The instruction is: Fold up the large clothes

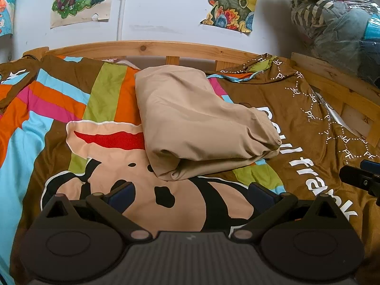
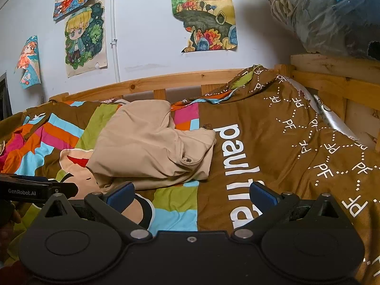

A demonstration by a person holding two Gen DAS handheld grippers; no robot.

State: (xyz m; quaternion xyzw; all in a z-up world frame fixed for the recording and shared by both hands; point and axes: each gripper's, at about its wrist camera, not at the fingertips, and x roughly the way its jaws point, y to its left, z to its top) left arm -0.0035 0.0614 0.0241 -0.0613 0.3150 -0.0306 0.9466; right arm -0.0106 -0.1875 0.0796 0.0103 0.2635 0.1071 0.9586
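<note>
A beige garment (image 1: 197, 123) lies folded into a thick bundle on the colourful bedspread (image 1: 47, 109); the right wrist view shows the same beige garment (image 2: 152, 147) at centre left. My left gripper (image 1: 190, 196) hovers open just in front of the bundle's near edge, with nothing between its blue-padded fingers. My right gripper (image 2: 190, 196) is open too, empty, a little short of the garment's near right corner. The right gripper's body (image 1: 361, 178) shows at the right edge of the left wrist view, and the left gripper's body (image 2: 35, 188) at the left of the right wrist view.
A wooden bed rail (image 1: 152, 48) runs along the far side against a white wall with drawings (image 2: 204, 14). Plastic-wrapped bedding (image 1: 337, 23) is piled at the upper right above the wooden end frame (image 2: 332, 80).
</note>
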